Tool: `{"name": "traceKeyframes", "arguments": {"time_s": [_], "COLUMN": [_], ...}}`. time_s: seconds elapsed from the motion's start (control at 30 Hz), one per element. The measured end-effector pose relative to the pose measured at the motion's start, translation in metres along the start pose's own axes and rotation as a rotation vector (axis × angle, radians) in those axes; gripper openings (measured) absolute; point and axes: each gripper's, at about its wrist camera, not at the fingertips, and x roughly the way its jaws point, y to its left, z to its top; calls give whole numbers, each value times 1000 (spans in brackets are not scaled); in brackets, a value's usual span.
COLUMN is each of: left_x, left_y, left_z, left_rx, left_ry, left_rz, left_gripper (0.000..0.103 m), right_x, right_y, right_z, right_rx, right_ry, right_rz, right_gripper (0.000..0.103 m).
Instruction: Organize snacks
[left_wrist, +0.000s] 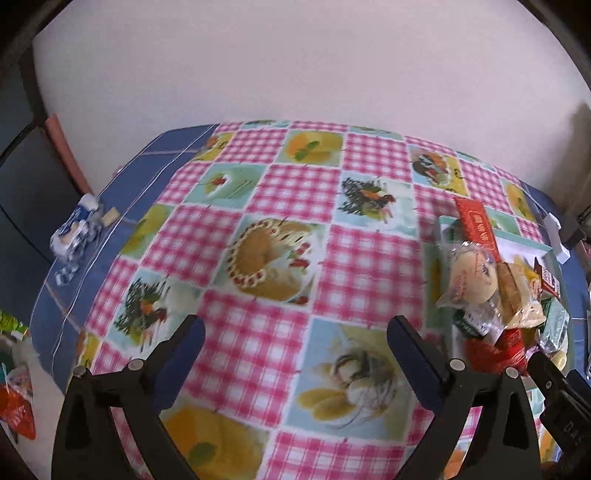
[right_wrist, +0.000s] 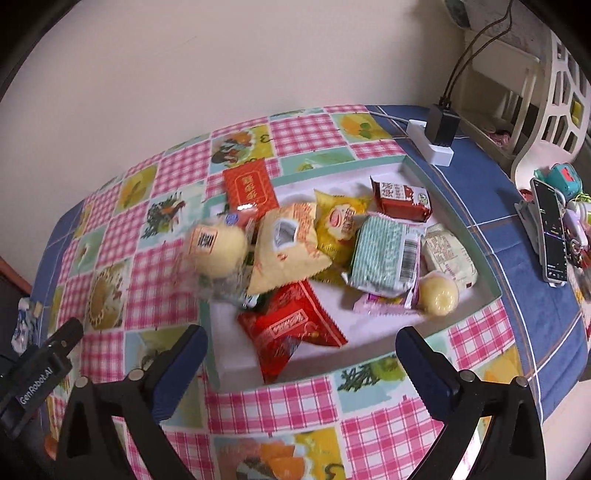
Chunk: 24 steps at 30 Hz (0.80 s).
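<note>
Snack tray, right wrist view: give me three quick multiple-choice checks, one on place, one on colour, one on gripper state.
1. Where does the mint-striped packet lie?
A. inside the tray
B. on the blue cloth beside the power strip
C. between the right gripper's pads

2. What colour is the packet nearest the right gripper?
A. blue
B. red
C. white

3. How do the right gripper's jaws stand?
A. shut on a packet
B. shut on nothing
C. open, nothing between them

Answers: 1 A, it rests among the other snacks within the tray's walls. 2 B, its red wrapper lies at the tray's near edge. 3 C, the two pads stand wide apart, only tray and tablecloth between.
</note>
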Motion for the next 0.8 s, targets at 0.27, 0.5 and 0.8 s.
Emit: {"name": "traceKeyframes", "arguments": {"time_s": [0.27,0.5,0.8], "left_x": [-9,-13,0], "left_y": [12,16,18], "left_z": [-15,-18,-18], "left_rx": [10,31,39], "left_ry": [12,13,74], "left_rz": [38,55,71], "left_gripper": [99,99,99], "right_x": [-1,0,3], "right_y": [6,9,10], "right_z": [-10,-10,-8], "right_rx": [-30,-46,-49], "right_ry": [16,23,33], "right_rz": [-4,-14,-27], "right_gripper": [103,103,103]}}
